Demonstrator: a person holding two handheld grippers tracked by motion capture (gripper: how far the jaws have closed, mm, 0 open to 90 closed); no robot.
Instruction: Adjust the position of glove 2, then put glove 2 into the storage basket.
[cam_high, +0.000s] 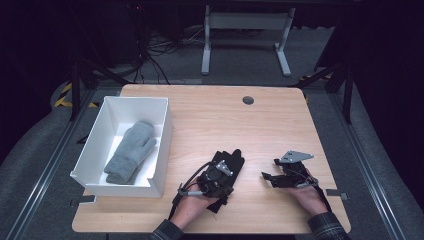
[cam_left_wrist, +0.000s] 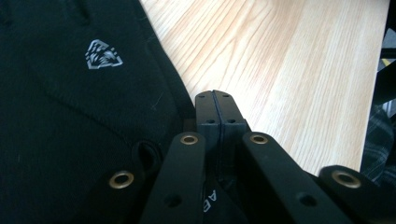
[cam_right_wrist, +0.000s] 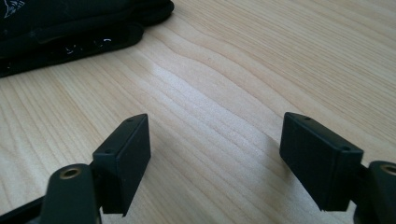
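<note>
A black glove (cam_high: 236, 159) with a small grey logo lies flat on the wooden table (cam_high: 210, 120), near the front middle. My left gripper (cam_high: 225, 170) rests over it. In the left gripper view its jaws (cam_left_wrist: 215, 95) meet flush, shut, right at the edge of the glove (cam_left_wrist: 70, 116); no cloth shows between them. My right gripper (cam_high: 267, 176) sits to the right of the glove, low over bare wood. Its jaws (cam_right_wrist: 215, 154) stand wide open with nothing between them, and the glove (cam_right_wrist: 70, 23) lies ahead at the upper left.
A white box (cam_high: 166, 135) stands at the table's left with a grey mitten (cam_high: 131, 150) lying inside. A dark round grommet (cam_high: 248, 100) sits near the far edge. Beyond the table are cables and a desk frame on the floor.
</note>
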